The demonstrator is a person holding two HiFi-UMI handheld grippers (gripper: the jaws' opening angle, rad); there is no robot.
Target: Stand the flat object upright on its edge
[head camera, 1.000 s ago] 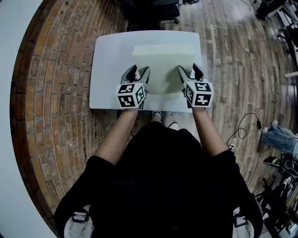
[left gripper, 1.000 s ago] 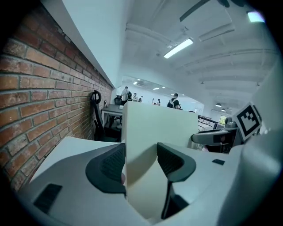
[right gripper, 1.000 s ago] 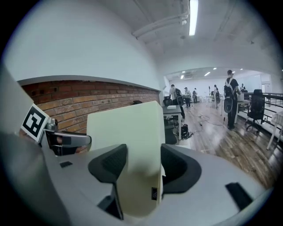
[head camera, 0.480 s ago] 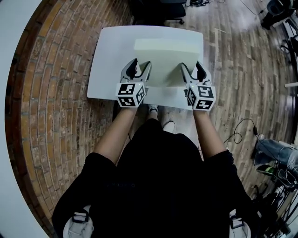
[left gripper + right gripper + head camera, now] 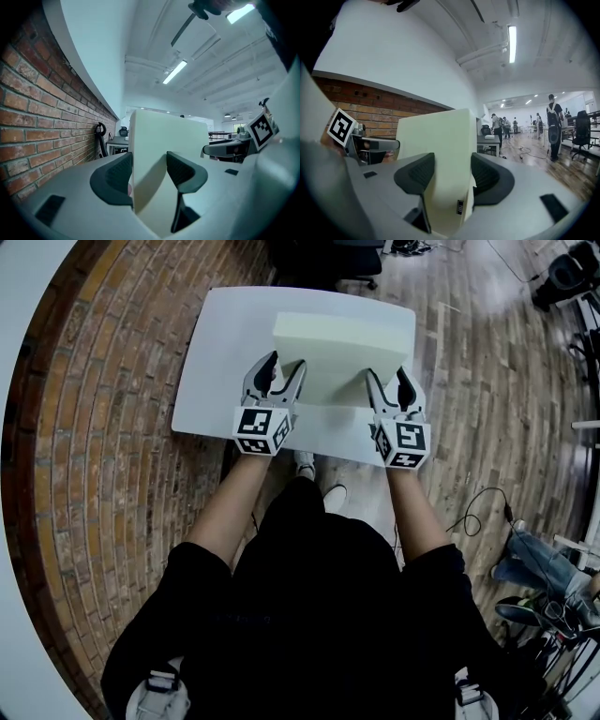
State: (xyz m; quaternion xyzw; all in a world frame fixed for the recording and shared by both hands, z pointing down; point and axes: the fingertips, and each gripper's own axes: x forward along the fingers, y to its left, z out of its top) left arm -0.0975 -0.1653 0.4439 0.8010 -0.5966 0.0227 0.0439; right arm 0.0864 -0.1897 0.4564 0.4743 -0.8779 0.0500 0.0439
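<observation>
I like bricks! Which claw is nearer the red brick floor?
The left claw, gripping the pale yellow foam slab; the right claw is beside wooden planks.

Foam, plastic, brick
Foam slab (image 5: 342, 352) matt and soft-looking; desk (image 5: 217, 371) smooth white; jaws' pads (image 5: 419, 176) dark, ribbed, set in matt grey plastic; floor (image 5: 103, 427) rough brick and wood planks.

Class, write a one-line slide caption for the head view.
Two-handed grip: left gripper and right gripper each clamp the near edge of a pale foam slab over a white table.
</observation>
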